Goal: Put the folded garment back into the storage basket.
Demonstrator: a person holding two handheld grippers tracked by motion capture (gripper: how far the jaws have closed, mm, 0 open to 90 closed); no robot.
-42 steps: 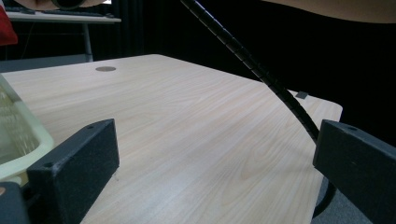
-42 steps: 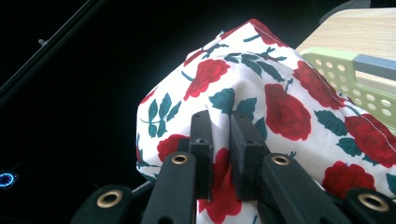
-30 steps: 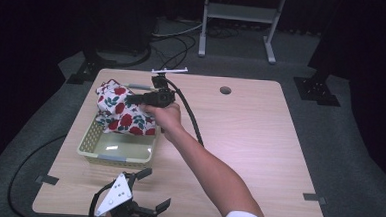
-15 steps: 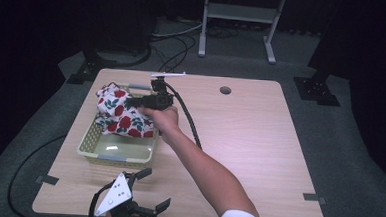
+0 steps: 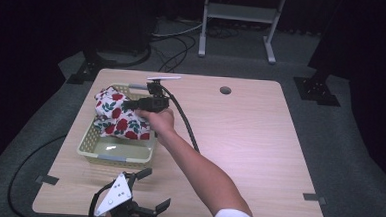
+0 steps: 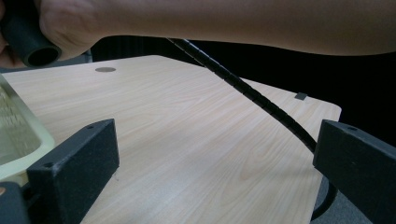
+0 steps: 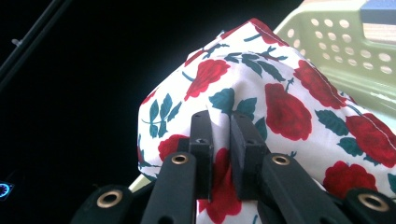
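A white cloth printed with red roses [image 5: 114, 117] hangs bunched over the far part of a pale green plastic basket [image 5: 91, 150] at the table's left. My right gripper [image 5: 131, 104] is shut on a fold of that cloth [image 7: 280, 107], its jaws pinching the fabric between them [image 7: 220, 119]. The person's right arm reaches across from the bottom of the high view. My left gripper [image 5: 151, 189] rests on the table at the near edge with its jaws wide apart and nothing between them [image 6: 210, 154]; its own view looks across bare tabletop.
The basket's near half holds nothing. A black ribbed cable [image 5: 185, 125] trails from the right gripper along the forearm and crosses the left gripper view [image 6: 252, 93]. A round hole [image 5: 225, 90] sits at the table's far middle. A metal stand [image 5: 238, 21] stands on the floor beyond.
The right gripper has carried the cloth slightly toward the near side and lower over the basket. The left gripper has stayed in place.
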